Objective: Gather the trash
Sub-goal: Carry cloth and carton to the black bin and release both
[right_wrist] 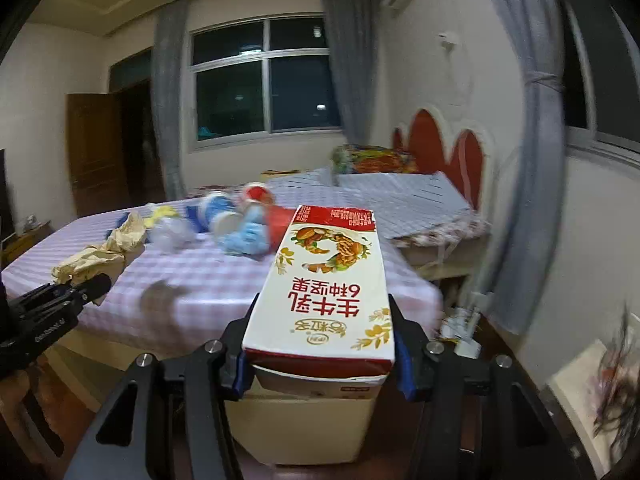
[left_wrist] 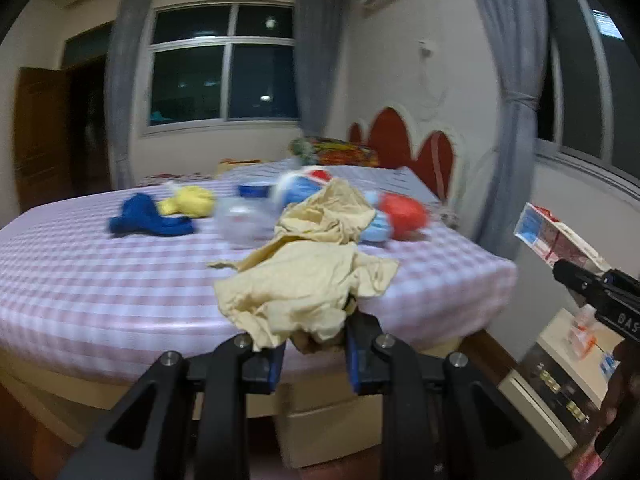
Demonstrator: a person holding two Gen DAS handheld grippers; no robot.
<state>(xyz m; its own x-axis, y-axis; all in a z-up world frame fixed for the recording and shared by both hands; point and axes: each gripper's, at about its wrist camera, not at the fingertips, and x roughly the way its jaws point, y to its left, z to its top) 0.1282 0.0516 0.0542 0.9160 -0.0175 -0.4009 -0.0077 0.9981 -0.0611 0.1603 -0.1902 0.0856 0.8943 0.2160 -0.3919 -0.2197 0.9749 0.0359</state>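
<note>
My left gripper [left_wrist: 316, 344] is shut on a crumpled yellow paper [left_wrist: 304, 280], held over the front edge of the bed; it also shows in the right wrist view [right_wrist: 96, 256]. My right gripper [right_wrist: 324, 336] is shut on a red-and-white milk carton [right_wrist: 328, 280], held in the air above a cream bin [right_wrist: 304, 424]. The carton also shows in the left wrist view [left_wrist: 556, 236]. More trash lies on the checked bedcover [left_wrist: 80, 280]: a blue cloth [left_wrist: 148, 216], a yellow wad [left_wrist: 188, 202], a clear plastic cup [left_wrist: 240, 220], a red ball-like piece [left_wrist: 404, 210] and light blue pieces [left_wrist: 376, 228].
The cream bin [left_wrist: 328, 432] stands on the floor against the bed's front edge. A red headboard [left_wrist: 404, 144] and a colourful pillow [left_wrist: 344, 152] are at the far end. A bedside cabinet [left_wrist: 560, 376] with small items is at the right. Curtains [left_wrist: 512, 80] hang by the window.
</note>
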